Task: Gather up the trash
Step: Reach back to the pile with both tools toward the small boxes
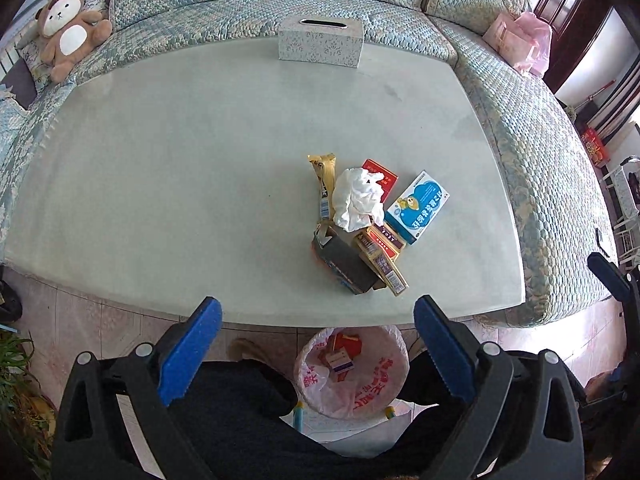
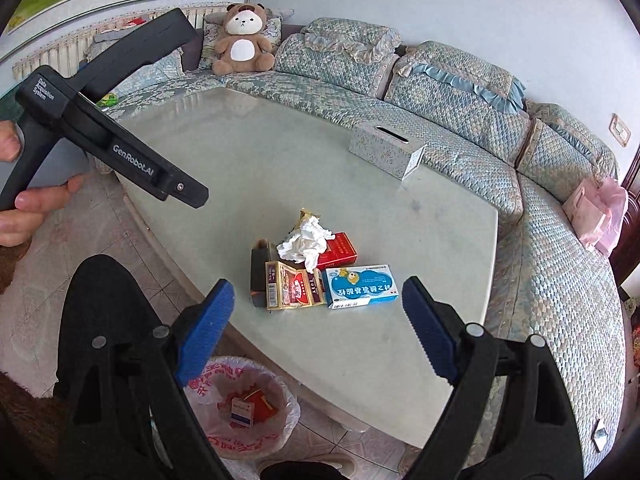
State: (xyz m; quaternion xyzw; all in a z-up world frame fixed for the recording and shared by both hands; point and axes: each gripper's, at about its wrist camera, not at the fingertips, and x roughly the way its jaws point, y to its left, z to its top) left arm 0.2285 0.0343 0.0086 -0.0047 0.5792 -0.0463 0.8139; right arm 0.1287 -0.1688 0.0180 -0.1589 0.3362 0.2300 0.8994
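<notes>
A small heap of trash lies on the pale table: a crumpled white tissue, a blue-and-white medicine box, a red pack, a gold wrapper, a dark box and gold-maroon cartons. My left gripper hangs open and empty above the table's near edge. High over the heap, my right gripper is open too, holding nothing. On the floor below stands a bin lined with a pink-white bag, with a few small packs inside.
A patterned tissue box stands at the table's far edge. A quilted sofa wraps the table, with a teddy bear and a pink bag on it. The person's dark legs flank the bin. A plant is at left.
</notes>
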